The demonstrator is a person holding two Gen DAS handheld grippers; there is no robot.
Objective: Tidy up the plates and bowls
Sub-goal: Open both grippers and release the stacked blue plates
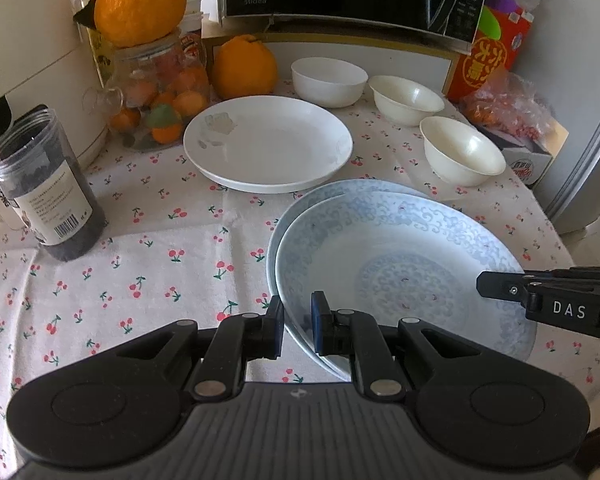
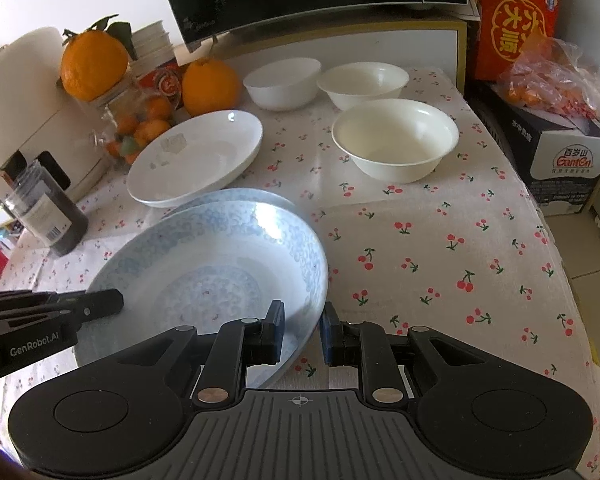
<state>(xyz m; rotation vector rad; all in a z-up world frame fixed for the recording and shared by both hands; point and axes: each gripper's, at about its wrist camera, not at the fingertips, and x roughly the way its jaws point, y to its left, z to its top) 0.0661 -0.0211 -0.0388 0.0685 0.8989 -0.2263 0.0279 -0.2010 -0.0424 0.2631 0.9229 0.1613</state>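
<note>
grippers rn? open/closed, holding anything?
Left gripper: shut on the rim of the upper blue patterned plate.
Right gripper: shut on the same plate's opposite rim.

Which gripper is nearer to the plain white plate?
Left. The left gripper grips the blue patterned plate's rim on the side toward the white plate; the right gripper grips the opposite rim, farther away.
</note>
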